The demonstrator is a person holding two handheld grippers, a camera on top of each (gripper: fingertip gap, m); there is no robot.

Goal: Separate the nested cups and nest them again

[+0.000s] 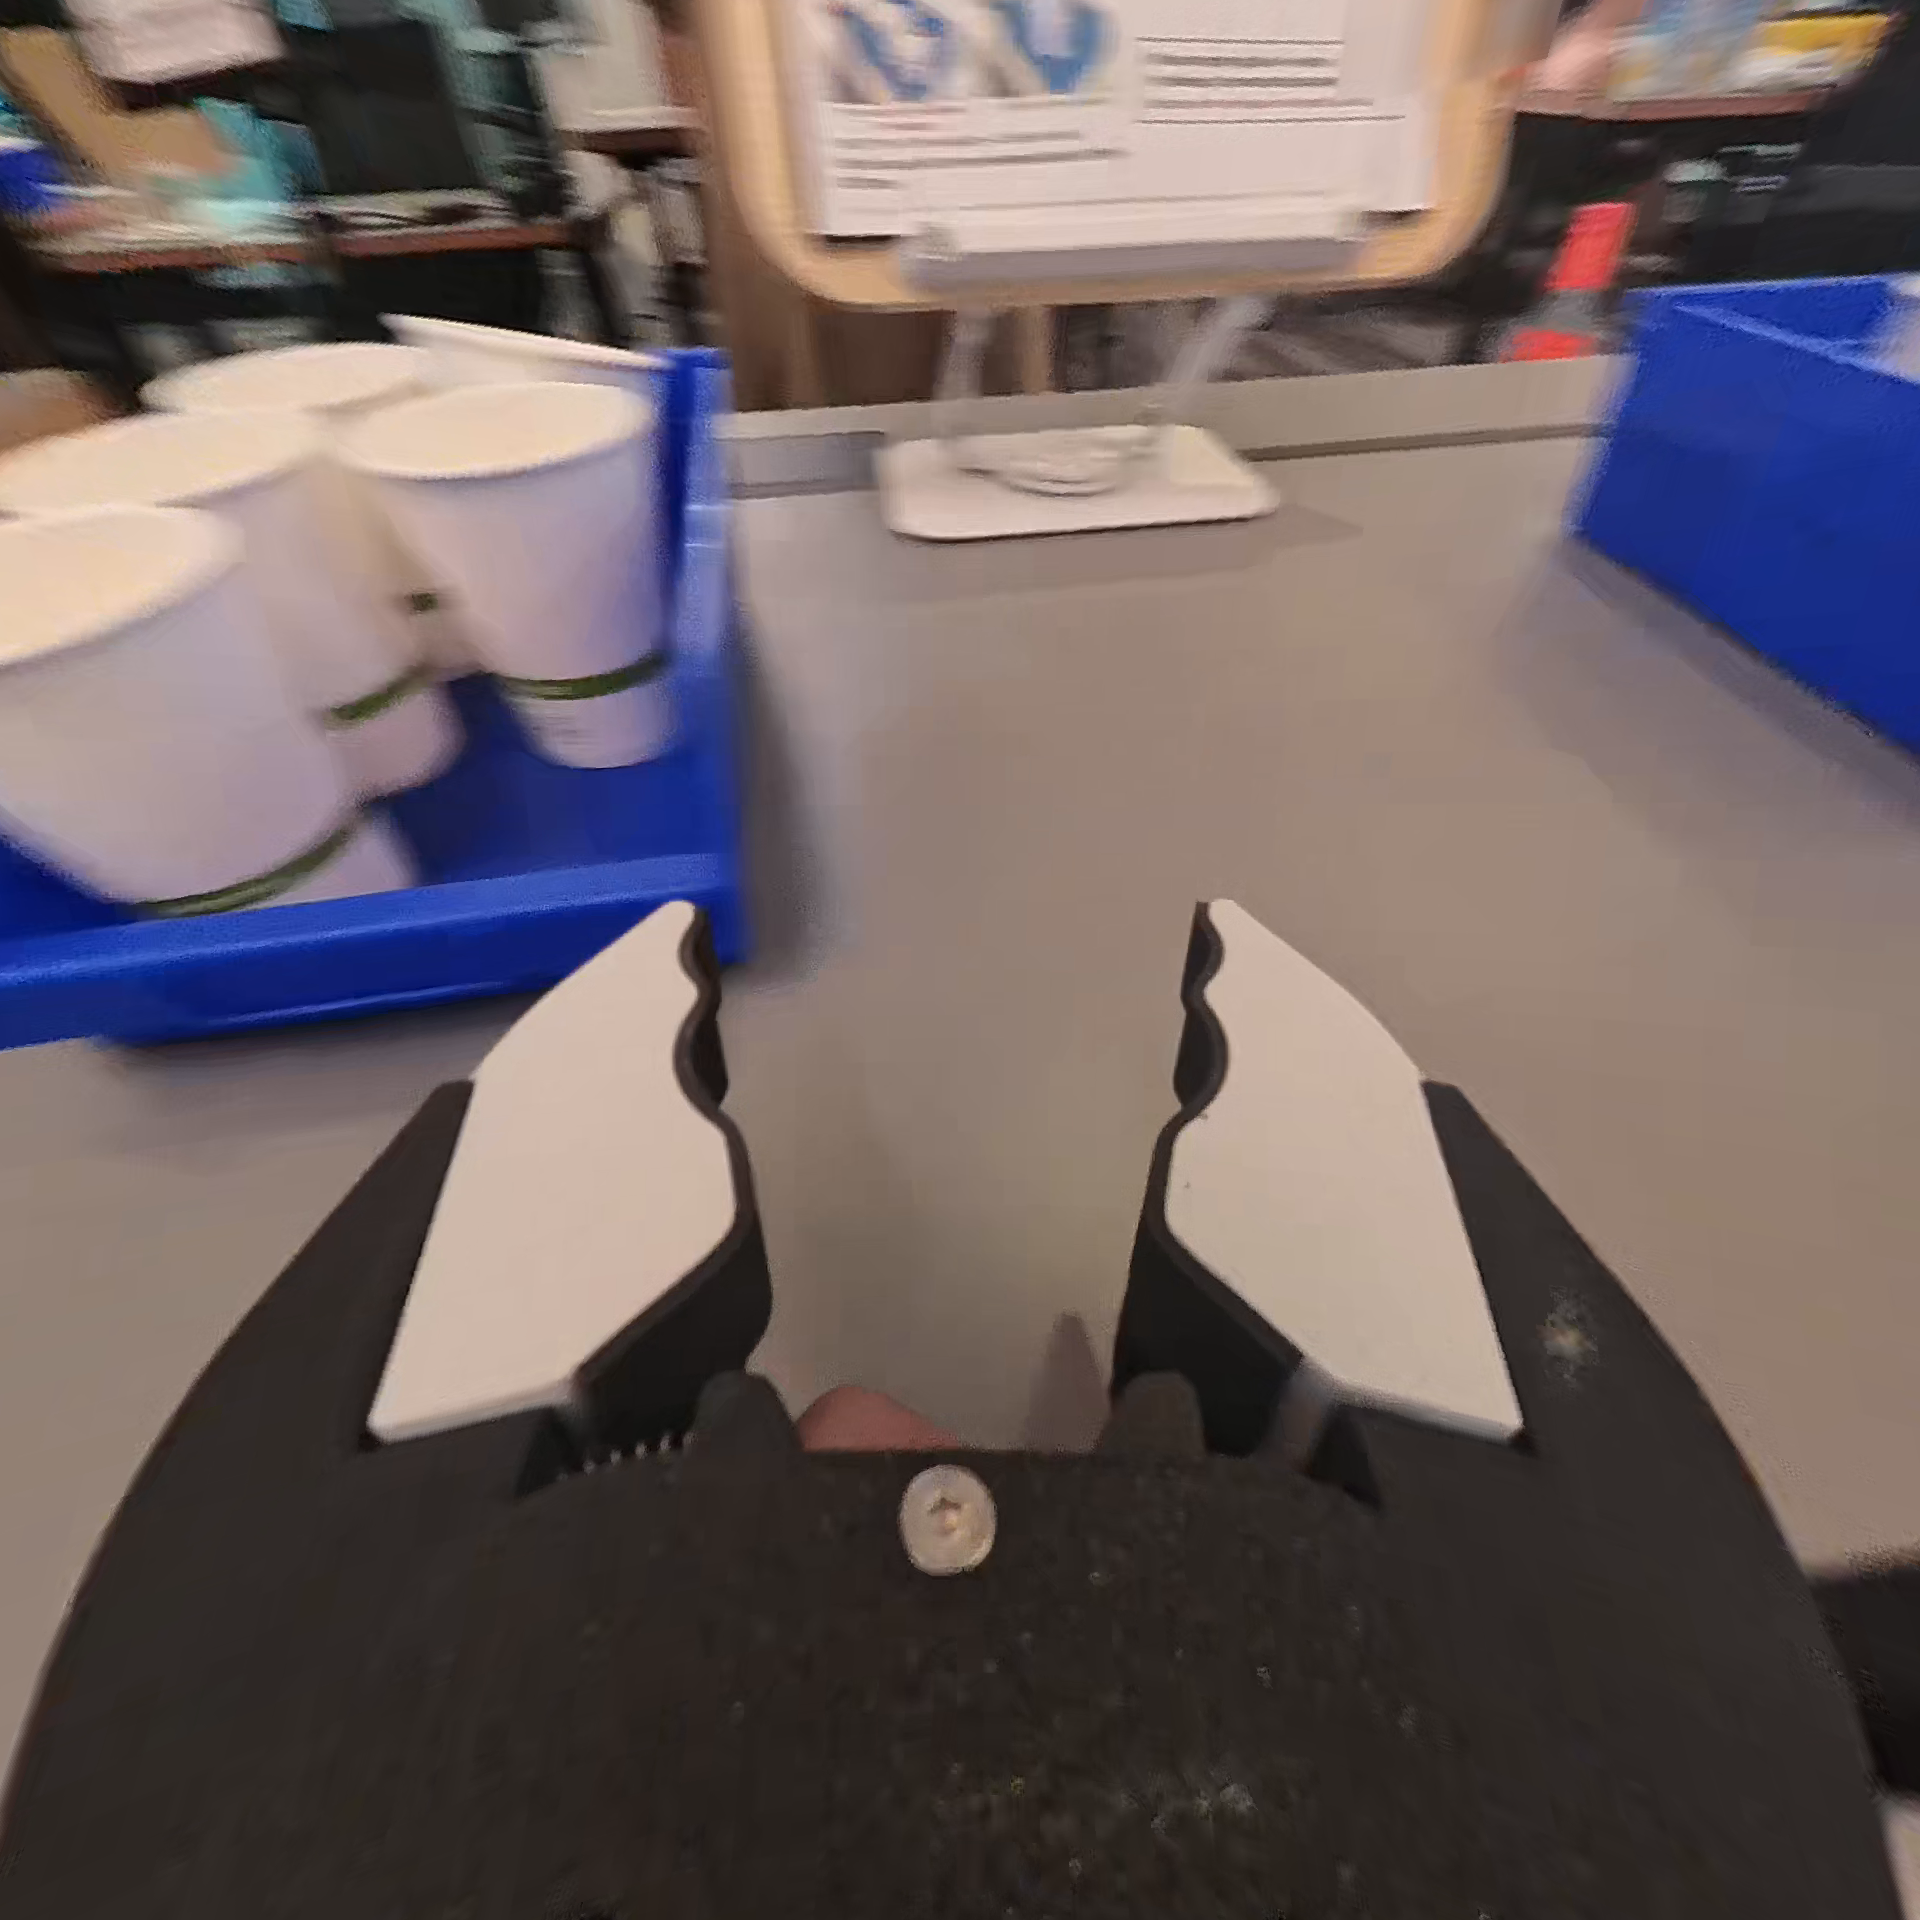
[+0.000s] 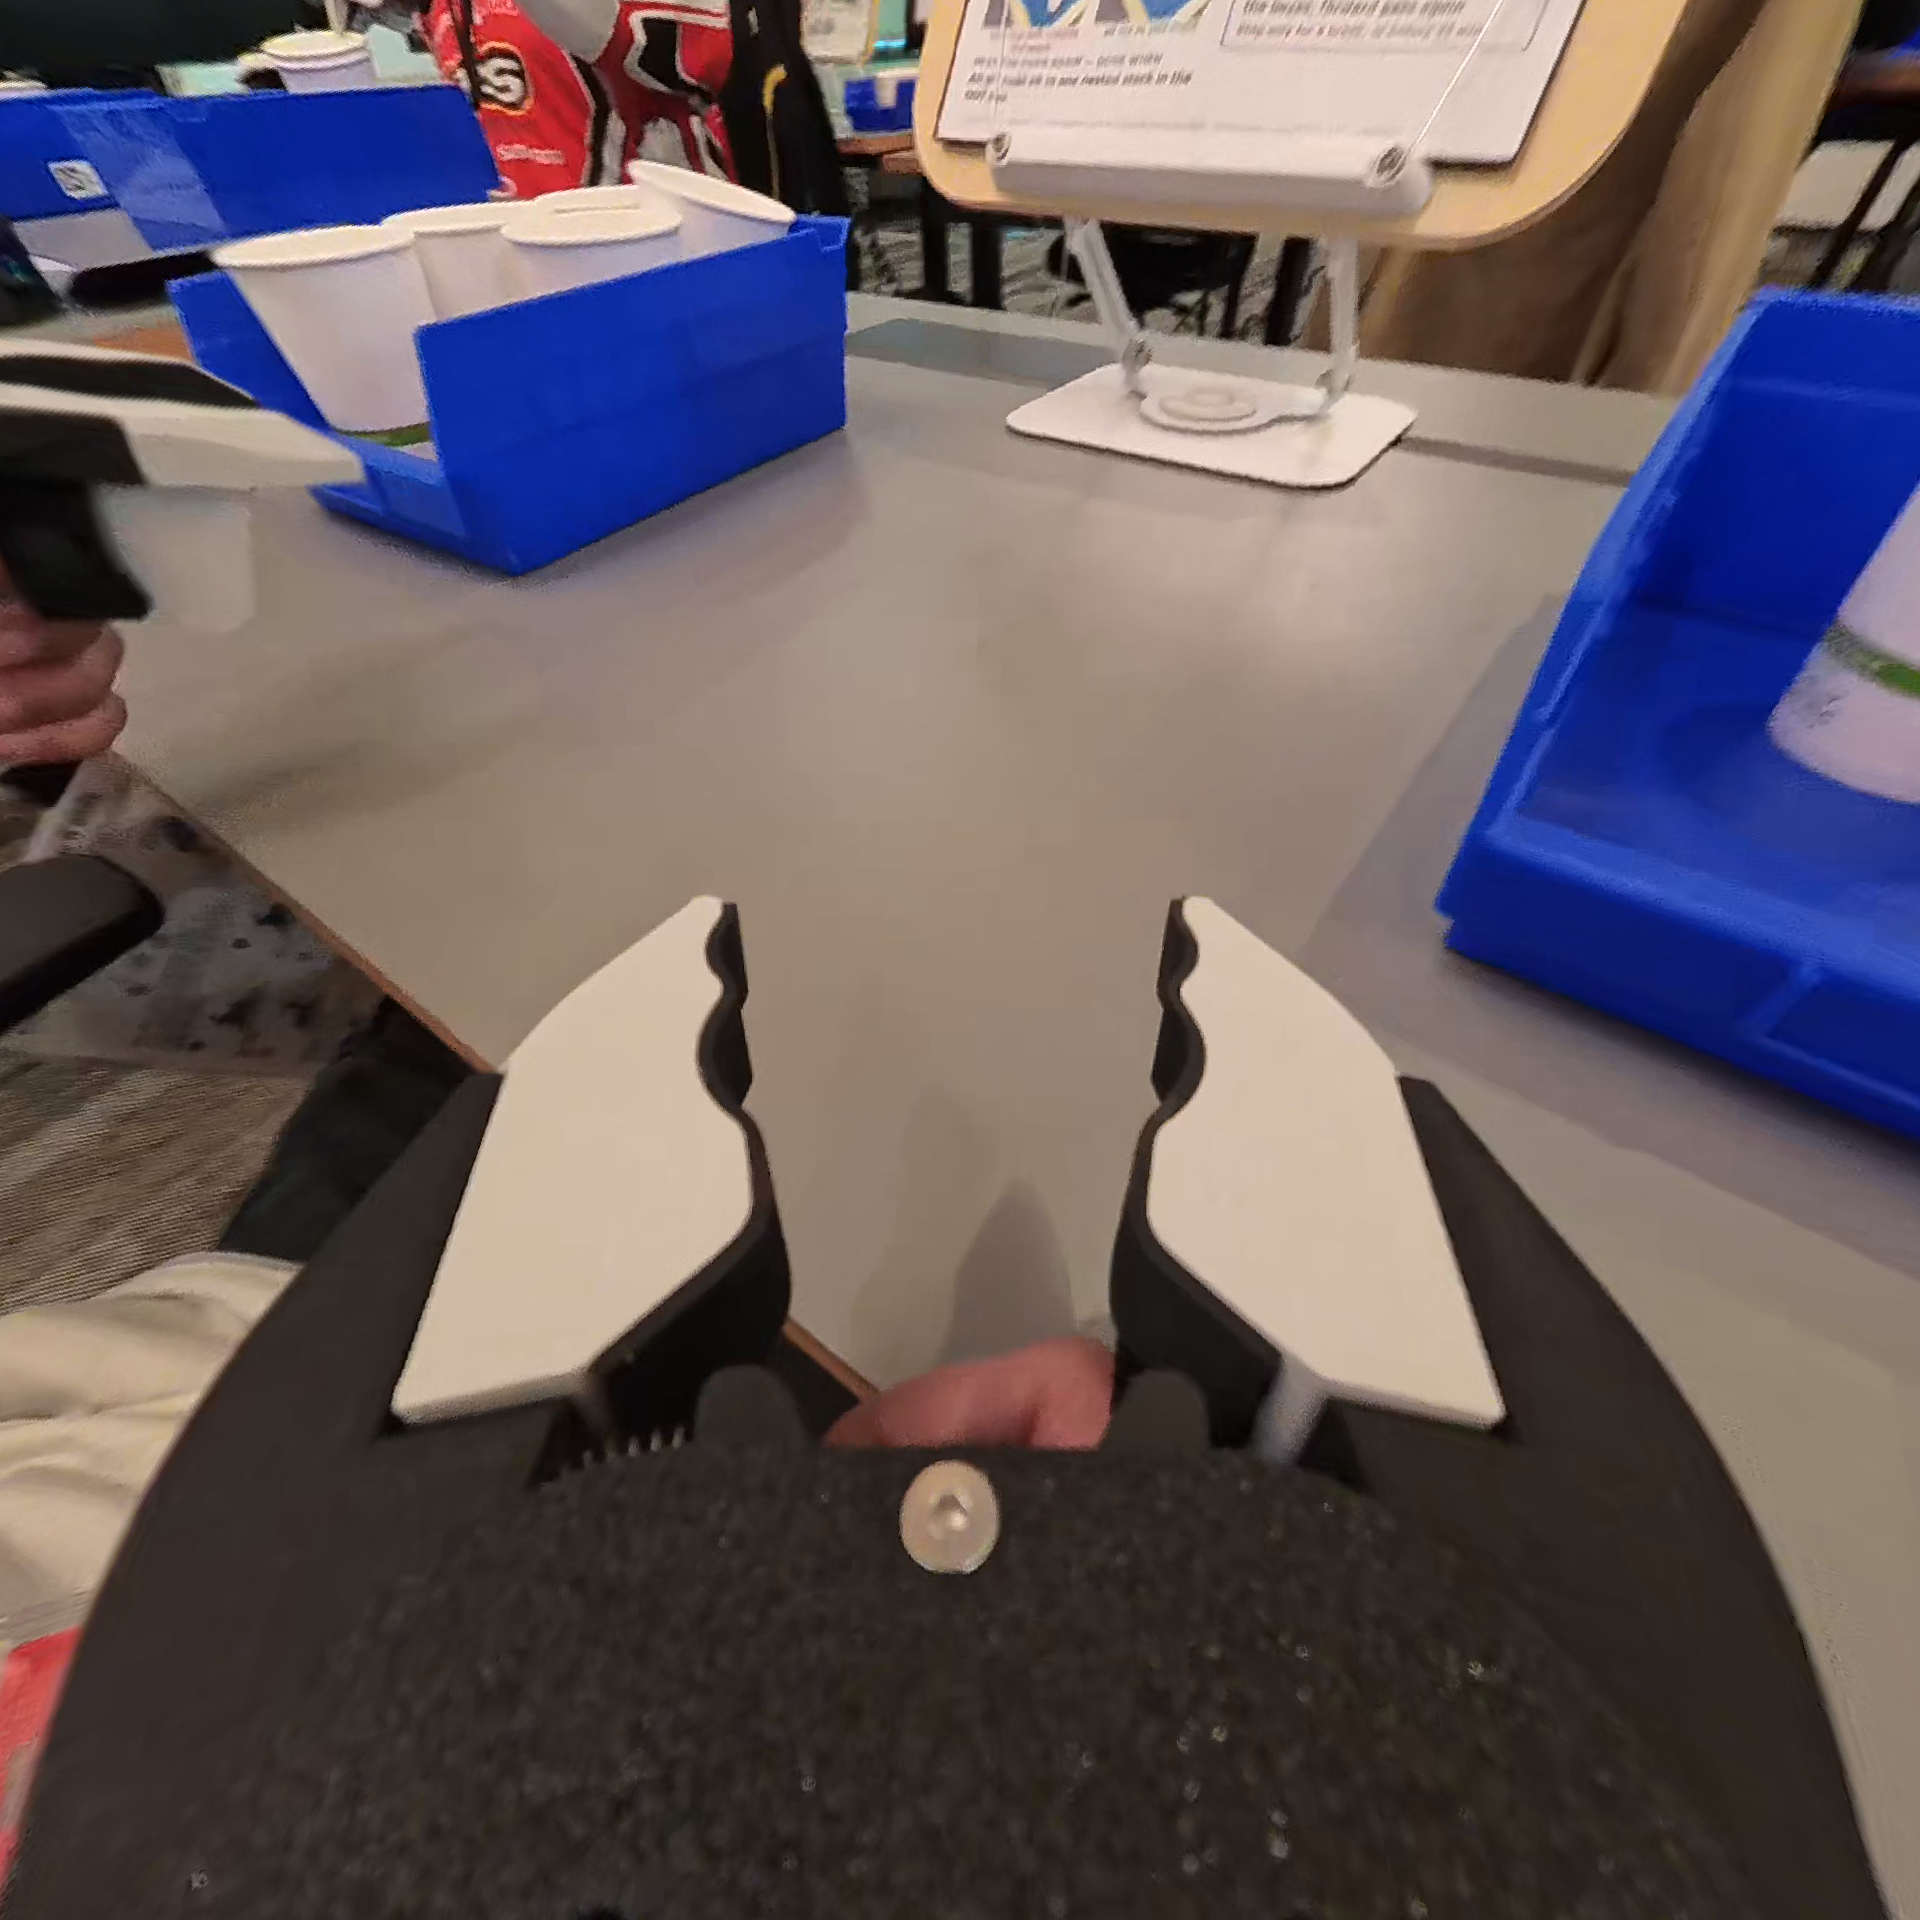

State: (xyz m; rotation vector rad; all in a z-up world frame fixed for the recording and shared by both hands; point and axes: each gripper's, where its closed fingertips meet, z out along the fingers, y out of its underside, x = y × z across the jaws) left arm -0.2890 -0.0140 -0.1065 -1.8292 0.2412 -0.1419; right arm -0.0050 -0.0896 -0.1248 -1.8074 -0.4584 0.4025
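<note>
**Both grippers parted and empty above the grey table, cups waiting in the blue bins**

While I hold my left gripper [image 1: 951, 935] over the smooth grey table [image 1: 1091, 779], its white-faced fingers with scalloped black inner pads stand well apart, clasping nothing. Left of this gripper sits a blue plastic bin [image 1: 416, 935] with a low front wall, holding several white paper cups [image 1: 520, 551]. These are tapered cones with rolled rims and a thin green band near the base. Their long axes run roughly vertical, mouths up, most leaning slightly; one at the back tilts more strongly. This view is motion-blurred.

My right gripper [image 2: 951, 914], of the same build, is likewise parted with nothing between its fingers. To the right of it lies a second blue bin [image 2: 1662, 831], containing one white cup [image 2: 1860, 686] with a green band; only its lower part is visible, so its direction is uncertain. Beyond both grippers stands a rounded wooden board [image 2: 1558, 208] carrying a printed sheet, on a flat white base.
</note>
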